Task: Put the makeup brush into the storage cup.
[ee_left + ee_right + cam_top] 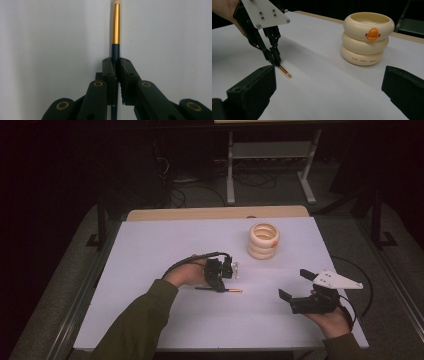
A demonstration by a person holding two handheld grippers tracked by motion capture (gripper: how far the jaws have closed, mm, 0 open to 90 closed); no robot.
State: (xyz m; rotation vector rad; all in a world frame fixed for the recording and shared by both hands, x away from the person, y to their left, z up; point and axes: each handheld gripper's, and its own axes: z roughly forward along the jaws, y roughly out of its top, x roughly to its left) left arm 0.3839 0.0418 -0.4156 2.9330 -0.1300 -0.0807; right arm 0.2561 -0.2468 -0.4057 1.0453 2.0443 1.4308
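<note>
On the white surface (150, 320), your left gripper (220, 279) pointed down at a thin brush (220, 290) that lay flat, its dark handle leading into a gold ferrule and a pale tip. In the left gripper view the fingers (125, 72) had closed on the dark handle of the brush, pads pressing it from both sides, the gold ferrule (115, 25) running on ahead of them. Your right gripper (295, 287) rested well apart to the right, its fingers (252, 87) spread wide with nothing between them. A cream holder of three stacked rings (263, 240), marked with an orange duck, stood farther back on the surface.
</note>
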